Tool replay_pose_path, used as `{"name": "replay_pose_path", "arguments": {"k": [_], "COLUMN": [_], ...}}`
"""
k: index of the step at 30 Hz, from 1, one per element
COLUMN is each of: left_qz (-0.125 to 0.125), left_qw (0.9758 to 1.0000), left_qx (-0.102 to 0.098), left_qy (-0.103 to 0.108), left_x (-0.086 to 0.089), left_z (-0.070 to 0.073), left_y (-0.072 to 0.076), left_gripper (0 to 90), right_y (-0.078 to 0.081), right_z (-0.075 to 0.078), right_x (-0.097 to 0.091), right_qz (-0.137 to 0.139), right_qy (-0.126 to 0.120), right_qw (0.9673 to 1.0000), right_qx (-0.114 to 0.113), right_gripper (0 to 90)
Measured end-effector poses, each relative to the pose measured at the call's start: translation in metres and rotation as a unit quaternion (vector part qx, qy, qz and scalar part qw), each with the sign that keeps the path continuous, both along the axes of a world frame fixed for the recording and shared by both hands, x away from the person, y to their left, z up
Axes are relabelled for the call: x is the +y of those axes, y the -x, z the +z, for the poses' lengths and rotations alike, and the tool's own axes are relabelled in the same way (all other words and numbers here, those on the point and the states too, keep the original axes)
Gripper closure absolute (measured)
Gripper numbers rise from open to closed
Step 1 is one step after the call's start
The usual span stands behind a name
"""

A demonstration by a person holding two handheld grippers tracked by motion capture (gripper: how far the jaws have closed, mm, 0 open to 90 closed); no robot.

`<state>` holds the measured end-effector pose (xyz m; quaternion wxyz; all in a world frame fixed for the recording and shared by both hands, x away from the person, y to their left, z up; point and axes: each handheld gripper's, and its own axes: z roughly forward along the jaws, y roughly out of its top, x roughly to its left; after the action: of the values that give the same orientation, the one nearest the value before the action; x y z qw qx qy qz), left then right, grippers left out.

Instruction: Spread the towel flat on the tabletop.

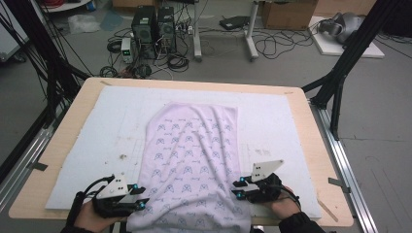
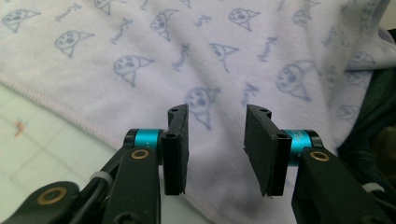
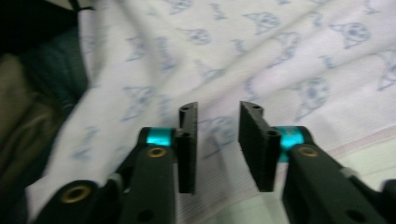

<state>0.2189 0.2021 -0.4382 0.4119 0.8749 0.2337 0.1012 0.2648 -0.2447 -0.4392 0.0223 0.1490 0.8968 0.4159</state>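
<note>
While both sets of jaws stood apart holding nothing | cloth (image 1: 194,160) lay just past left gripper (image 2: 217,149) and right gripper (image 3: 218,144) | best: slide low, pinch edges evenly.

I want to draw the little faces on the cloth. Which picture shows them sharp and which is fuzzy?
Left gripper view: the cloth is fairly sharp at upper left and soft towards the right edge. Right gripper view: the faces on the cloth are smeared and blurry, and the top left corner is dark. High view: even light, no glare, but the faces on the cloth look tiny.
</note>
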Motion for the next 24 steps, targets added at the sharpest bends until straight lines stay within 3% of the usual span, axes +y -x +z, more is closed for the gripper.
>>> {"name": "replay_pose_path", "arguments": {"k": [2, 3, 5, 6, 7, 8, 12, 14, 17, 19, 21, 24], "left_qz": [0.005, 0.004, 0.009, 0.007, 0.009, 0.010, 0.014, 0.012, -0.001, 0.011, 0.017, 0.009], "left_qw": [0.9999, 0.9998, 0.9999, 0.9999, 0.9999, 0.9999, 0.9998, 0.9999, 0.9999, 0.9999, 0.9998, 0.9998], "left_qx": [0.009, 0.009, -0.001, 0.002, 0.001, 0.000, 0.001, 0.007, 0.009, 0.004, 0.011, 0.014], "left_qy": [-0.008, -0.014, -0.011, -0.014, -0.012, -0.011, -0.014, -0.002, 0.013, 0.007, 0.000, -0.007], "left_x": [-0.004, -0.006, -0.006, -0.006, -0.006, -0.005, 0.002, 0.008, 0.016, 0.016, 0.012, 0.004], "left_z": [-0.003, -0.005, -0.006, -0.005, -0.005, -0.005, -0.004, -0.001, 0.003, 0.003, 0.000, -0.005], "left_y": [-0.008, -0.010, -0.010, -0.010, -0.009, -0.008, -0.001, 0.008, 0.023, 0.024, 0.016, 0.007], "left_gripper": [56.1, 59.4, 73.1, 83.3, 87.3, 88.1, 88.6, 88.6, 86.2, 66.5, 56.3, 72.1], "right_y": [-0.004, -0.004, -0.002, -0.002, -0.002, -0.002, 0.003, 0.014, 0.029, 0.028, 0.021, 0.011], "right_z": [-0.003, -0.004, -0.006, -0.006, -0.006, -0.006, -0.006, -0.004, 0.000, 0.002, 0.002, -0.003], "right_x": [0.002, 0.004, 0.005, 0.005, 0.004, 0.004, 0.001, 0.000, -0.005, -0.006, -0.004, 0.005], "right_qz": [0.005, 0.007, 0.005, 0.003, 0.010, 0.013, 0.022, 0.037, 0.045, 0.031, 0.021, 0.019], "right_qy": [0.006, 0.013, 0.017, 0.018, 0.016, 0.016, 0.002, -0.005, -0.019, -0.009, -0.009, 0.012], "right_qw": [0.9999, 0.9999, 0.9998, 0.9998, 0.9998, 0.9998, 0.9996, 0.9989, 0.9985, 0.9993, 0.9996, 0.9996], "right_qx": [0.007, 0.009, 0.001, 0.000, 0.006, 0.006, 0.018, 0.028, 0.024, 0.017, 0.014, 0.015], "right_gripper": [64.1, 65.1, 71.4, 80.9, 87.4, 88.1, 89.0, 89.1, 87.0, 77.4, 71.4, 71.3]}}
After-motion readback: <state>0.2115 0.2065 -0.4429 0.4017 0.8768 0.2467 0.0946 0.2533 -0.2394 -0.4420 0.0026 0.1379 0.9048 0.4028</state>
